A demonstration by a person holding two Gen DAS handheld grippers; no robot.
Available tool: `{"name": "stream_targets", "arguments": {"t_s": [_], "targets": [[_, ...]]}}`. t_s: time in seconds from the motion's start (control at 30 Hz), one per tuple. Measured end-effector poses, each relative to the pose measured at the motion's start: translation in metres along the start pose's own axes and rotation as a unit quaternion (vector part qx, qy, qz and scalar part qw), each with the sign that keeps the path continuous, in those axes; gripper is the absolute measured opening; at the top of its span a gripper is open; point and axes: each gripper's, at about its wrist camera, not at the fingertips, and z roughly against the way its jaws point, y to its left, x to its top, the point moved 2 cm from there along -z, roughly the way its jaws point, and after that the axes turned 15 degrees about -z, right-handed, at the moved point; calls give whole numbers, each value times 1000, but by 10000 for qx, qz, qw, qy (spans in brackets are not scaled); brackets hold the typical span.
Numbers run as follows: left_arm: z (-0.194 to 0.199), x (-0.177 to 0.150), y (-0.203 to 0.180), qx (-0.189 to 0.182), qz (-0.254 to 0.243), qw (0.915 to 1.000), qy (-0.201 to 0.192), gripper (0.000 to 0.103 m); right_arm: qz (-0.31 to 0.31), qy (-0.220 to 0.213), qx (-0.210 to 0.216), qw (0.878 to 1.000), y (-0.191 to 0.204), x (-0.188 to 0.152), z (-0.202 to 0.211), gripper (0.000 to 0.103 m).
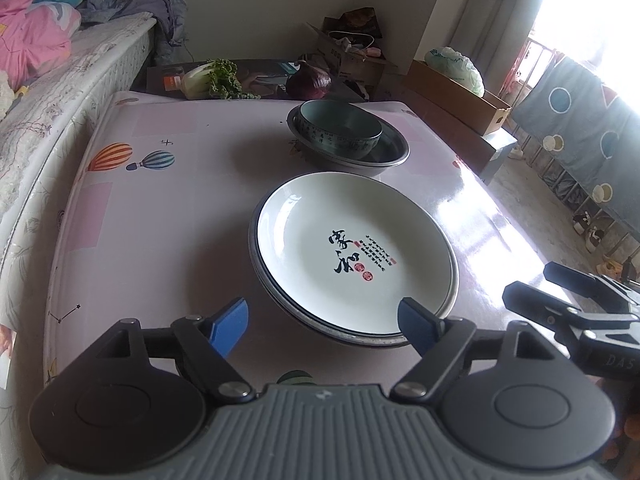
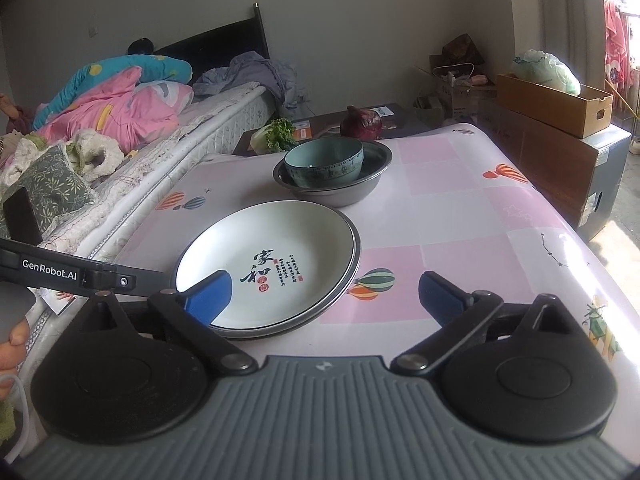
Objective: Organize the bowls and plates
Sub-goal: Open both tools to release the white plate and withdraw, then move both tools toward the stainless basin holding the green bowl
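The white plate [image 1: 352,240] with black calligraphy and red seals sits on top of a stack, at least one more dark-rimmed plate showing under its edge, in the middle of the table [image 1: 160,208]. Just behind it, not touching, the teal bowl [image 1: 340,128] sits inside a wider grey metal basin [image 1: 384,156], pushed toward the basin's left side as the left camera sees it.

Now the claws. The left gripper [image 1: 324,326] is spread wide, blue pads either side of the stack's near edge; the right-hand pad [image 1: 416,326] overlaps the rim in view, but whether it touches I can't tell. Nothing is gripped. The right gripper [image 2: 326,298] is wide open too, one pad [image 2: 208,296] in front of the plate's near left rim, the other out over bare cloth, nothing between them. Each claw's black frame pokes into the other's view.

Further out: the cloth is pink checks with striped balloons. Past the far table edge lie a leafy green vegetable [image 2: 276,134] and a red cabbage [image 2: 362,122] on a dark surface. A bed [image 2: 132,136] with pink and blue bedding runs along the left, cardboard boxes [image 2: 556,108] stand to the right, and bright light comes in at the right edge.
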Motion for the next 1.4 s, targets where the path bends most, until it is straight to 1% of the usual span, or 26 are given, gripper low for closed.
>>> {"name": "stream_targets", "arguments": {"t_s": [0.3,0.63,0.8,1.0,1.2,1.4], "targets": [[0,-2,2,14,73,10000,28,85,47,-15,-103,9999,2,1,2,101],[0,-3,4,16,133,9999,39,87,202,-15,-385,9991,5,1,2,102],[0,-4,5,28,149,9999,49,87,287,-13,-562,9980,7,2,1,102],[0,-5,6,33,171,9998,60,87,410,48,-906,9950,9,0,-4,102],[0,-5,7,31,170,9998,60,87,675,-80,-1211,9903,16,-1,-6,102],[0,-5,7,36,176,9998,59,88,1017,-169,-1349,9855,24,-3,-5,102]]}}
